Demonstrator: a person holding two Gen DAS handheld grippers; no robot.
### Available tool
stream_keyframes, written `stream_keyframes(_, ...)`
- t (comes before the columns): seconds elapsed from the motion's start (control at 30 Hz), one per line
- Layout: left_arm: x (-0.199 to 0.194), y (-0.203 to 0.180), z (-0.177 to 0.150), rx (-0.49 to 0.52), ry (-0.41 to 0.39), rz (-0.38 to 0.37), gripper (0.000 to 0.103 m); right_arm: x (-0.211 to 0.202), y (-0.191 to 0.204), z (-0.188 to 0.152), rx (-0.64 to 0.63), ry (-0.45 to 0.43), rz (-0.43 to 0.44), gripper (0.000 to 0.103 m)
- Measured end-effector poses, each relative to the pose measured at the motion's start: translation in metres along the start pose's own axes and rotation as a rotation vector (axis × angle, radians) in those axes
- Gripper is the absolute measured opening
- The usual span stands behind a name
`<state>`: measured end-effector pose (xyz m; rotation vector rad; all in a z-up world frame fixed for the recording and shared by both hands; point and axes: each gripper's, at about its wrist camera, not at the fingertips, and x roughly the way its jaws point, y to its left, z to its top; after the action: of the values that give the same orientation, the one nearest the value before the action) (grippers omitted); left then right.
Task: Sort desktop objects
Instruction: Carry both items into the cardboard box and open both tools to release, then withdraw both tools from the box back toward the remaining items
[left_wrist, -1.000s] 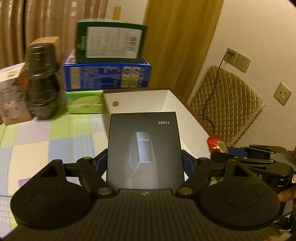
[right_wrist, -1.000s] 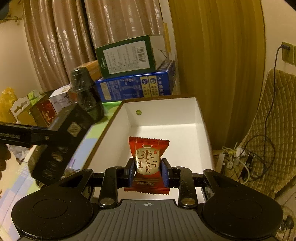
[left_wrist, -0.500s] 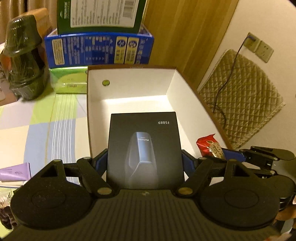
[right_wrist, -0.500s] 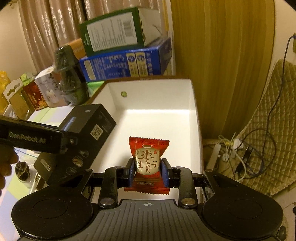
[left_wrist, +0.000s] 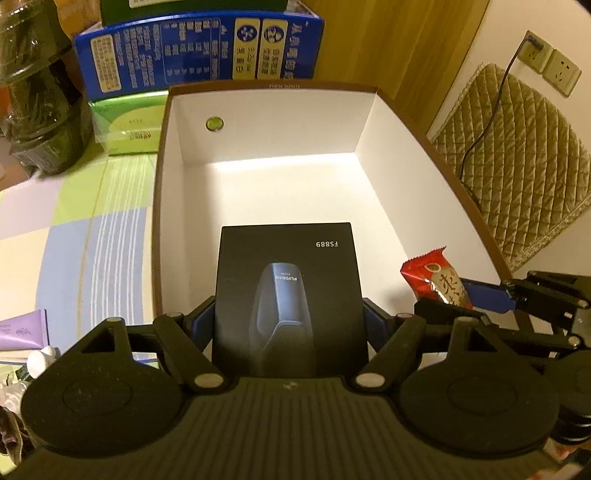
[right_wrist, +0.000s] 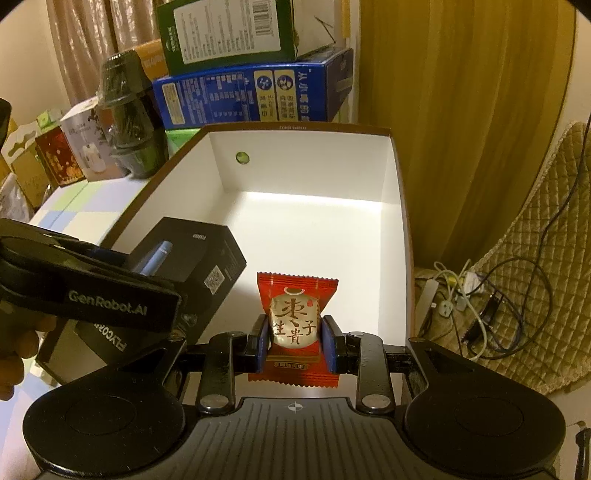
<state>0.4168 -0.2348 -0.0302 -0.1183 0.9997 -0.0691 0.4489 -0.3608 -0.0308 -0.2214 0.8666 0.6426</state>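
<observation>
The big open box (left_wrist: 424, 122) sits on the table (left_wrist: 74, 229). Behind it lies a stack of boxes (left_wrist: 199, 48). A wrapped bottle (left_wrist: 37, 92) stands to its left. Over the near end of the open box, the left gripper (left_wrist: 290, 325) holds a flat box (left_wrist: 288, 280). Just to its right, the right gripper (right_wrist: 295, 341) holds a candy (right_wrist: 295, 317).

I am in a lived-in room of a home. My tabletop (left_wrist: 74, 229) wears a pastel checked cloth, and its far edge is crowded with stacked cartons: a blue box (right_wrist: 251, 92) under a green box (right_wrist: 229, 33), with gift boxes (right_wrist: 70, 155) beside them. Pleated curtains (right_wrist: 85, 48) hang behind the pile. A quilted cushion (left_wrist: 517, 162) leans on the wall under wall sockets (left_wrist: 550, 62), and a power strip (right_wrist: 443, 299) with tangled cables lies on the floor.
</observation>
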Motion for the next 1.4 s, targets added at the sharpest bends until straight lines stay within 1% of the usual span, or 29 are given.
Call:
stream_keyframes(0.13, 0.005, -0.008, 0.001, 0.042, -0.002, 0.041, 0.076, 0.005, -0.001, 0.000, -0.015, 0.012, -0.014, 0.027)
stream_keyframes(0.3, 0.009, -0.012, 0.002, 0.069, 0.007, 0.056, 0.077, 0.006, -0.003, 0.001, -0.024, 0.011, -0.016, 0.027)
stream_keyframes(0.53, 0.007, -0.009, 0.005, 0.067, 0.013, 0.052, 0.076, 0.007, -0.001, 0.002, -0.044, 0.010, -0.016, 0.027)
stream_keyframes(0.63, 0.005, -0.008, 0.005, 0.074, 0.014, 0.061, 0.076, 0.009, 0.001, 0.003, -0.058, 0.012, -0.012, 0.027)
stream_keyframes(0.77, 0.001, -0.007, 0.004, 0.087, 0.009, 0.067, 0.081, 0.011, 0.003, 0.003, -0.069, 0.005, -0.014, 0.027)
stream_keyframes(0.87, -0.003, -0.006, 0.002, 0.090, 0.003, 0.070, 0.081, 0.010, 0.003, 0.002, -0.077, -0.003, -0.021, 0.038)
stream_keyframes(0.93, -0.006, -0.006, 0.000, 0.099, 0.000, 0.068, 0.081, 0.008, 0.001, 0.000, -0.073, -0.012, -0.026, 0.051)
stream_keyframes(0.97, -0.008, -0.006, 0.000, 0.101, -0.003, 0.065, 0.081, 0.006, -0.001, 0.000, -0.066, -0.020, -0.022, 0.053)
stream_keyframes(1.03, -0.015, -0.006, -0.001, 0.104, -0.019, 0.073, 0.084, 0.000, -0.003, -0.001, -0.050, -0.035, -0.014, 0.062)
stream_keyframes(1.23, -0.044, -0.003, -0.008, 0.112, -0.075, 0.054, 0.086, -0.020, 0.001, -0.006, -0.041, -0.076, 0.016, 0.078)
stream_keyframes(1.4, -0.069, 0.003, -0.020, 0.097, -0.110, 0.056, 0.089, -0.036, 0.009, -0.013, -0.028, -0.094, 0.048, 0.086)
